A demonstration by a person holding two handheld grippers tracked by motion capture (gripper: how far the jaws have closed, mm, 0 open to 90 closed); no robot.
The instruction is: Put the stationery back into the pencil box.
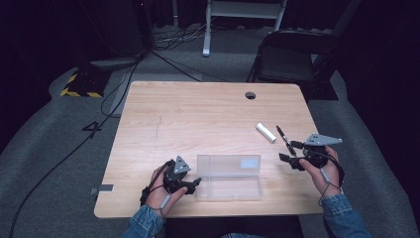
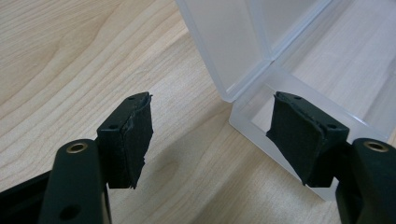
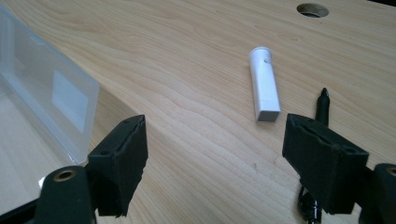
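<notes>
Translucent plastic case (image 1: 229,176), lid open, lies near the front edge of the table (image 1: 198,109); the left gripper (image 1: 190,186), jaws wide and empty, brackets its left corner. Right gripper (image 1: 292,158), likewise open and empty, hovers by the black pen (image 1: 284,139) and white tube (image 1: 266,132). Probable step: loading; next, close on the pen. Beyond: grey carpet, cables, 1 folding chair (image 1: 289,57).
</notes>
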